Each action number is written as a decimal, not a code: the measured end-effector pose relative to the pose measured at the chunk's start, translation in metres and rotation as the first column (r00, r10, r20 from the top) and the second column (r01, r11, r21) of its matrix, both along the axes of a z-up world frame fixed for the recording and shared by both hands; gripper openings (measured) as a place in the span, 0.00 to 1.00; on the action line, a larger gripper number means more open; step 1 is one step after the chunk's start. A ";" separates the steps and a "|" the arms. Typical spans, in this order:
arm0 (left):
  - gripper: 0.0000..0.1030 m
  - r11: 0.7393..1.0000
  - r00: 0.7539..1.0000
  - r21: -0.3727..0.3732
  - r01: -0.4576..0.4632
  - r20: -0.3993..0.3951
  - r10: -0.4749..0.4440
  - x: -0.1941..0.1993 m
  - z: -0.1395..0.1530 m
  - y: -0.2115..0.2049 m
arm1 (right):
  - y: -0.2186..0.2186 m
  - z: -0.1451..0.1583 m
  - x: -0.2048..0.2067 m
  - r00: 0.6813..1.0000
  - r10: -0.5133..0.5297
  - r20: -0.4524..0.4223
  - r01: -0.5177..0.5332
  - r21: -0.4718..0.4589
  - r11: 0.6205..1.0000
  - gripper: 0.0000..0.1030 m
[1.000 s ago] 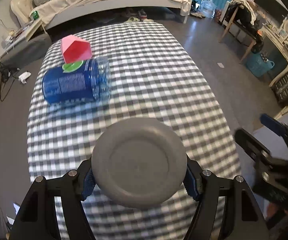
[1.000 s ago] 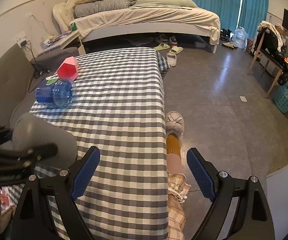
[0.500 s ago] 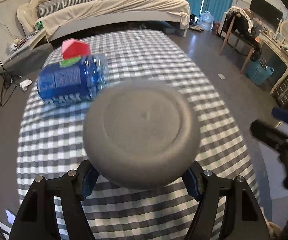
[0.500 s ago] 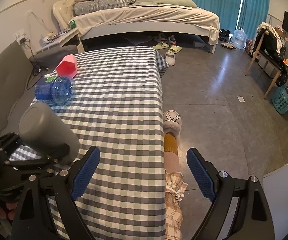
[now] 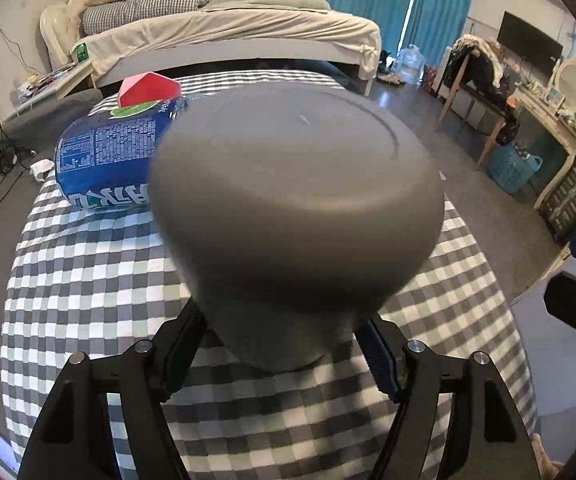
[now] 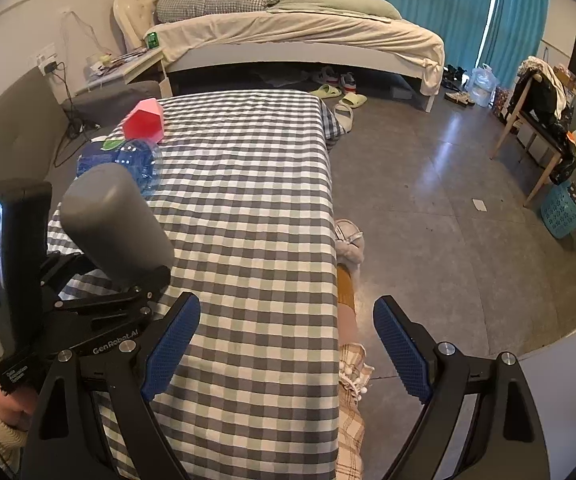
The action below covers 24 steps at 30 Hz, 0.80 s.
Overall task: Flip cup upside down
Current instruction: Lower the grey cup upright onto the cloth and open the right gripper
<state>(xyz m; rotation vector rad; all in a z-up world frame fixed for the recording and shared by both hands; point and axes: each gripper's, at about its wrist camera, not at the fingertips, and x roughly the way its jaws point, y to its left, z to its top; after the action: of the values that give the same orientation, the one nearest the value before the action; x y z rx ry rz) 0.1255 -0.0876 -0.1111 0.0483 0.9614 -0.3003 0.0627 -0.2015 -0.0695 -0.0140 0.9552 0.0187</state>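
Left claw point(image 5: 283, 344) clenched on grey cup point(image 5: 300, 216) near its mouth end, base pointing fwd and up, held in air above checked tabletop point(image 5: 87, 280). Right claw point(image 6: 288, 356) released, holding nothing, off to the side over tabletop edge. Blue bottle point(image 5: 107, 160) & red box point(image 5: 147, 88) ahead-left of left claw. Risks, prob: grip sits low on cup, so could slip or swing mid-turn; setting down too far fwd could bump bottle.

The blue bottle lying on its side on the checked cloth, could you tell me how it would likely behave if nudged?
The blue bottle lies on its side with a round body, so it would probably roll. It looks like clear thin plastic, so likely light and somewhat squashy. The pink box just behind might stop it rolling that way.
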 end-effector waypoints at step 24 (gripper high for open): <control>1.00 0.985 0.887 -0.035 -0.167 0.431 0.166 -0.113 0.088 0.084 | 0.048 0.025 -0.068 0.926 0.052 0.373 -0.061 0.013 0.998 1.00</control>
<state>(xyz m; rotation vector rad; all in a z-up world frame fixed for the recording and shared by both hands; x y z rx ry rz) 0.0125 -0.0035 -0.0227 0.0333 0.5173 -0.1190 -0.0048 -0.1539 -0.0441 -0.0222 0.5721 0.0784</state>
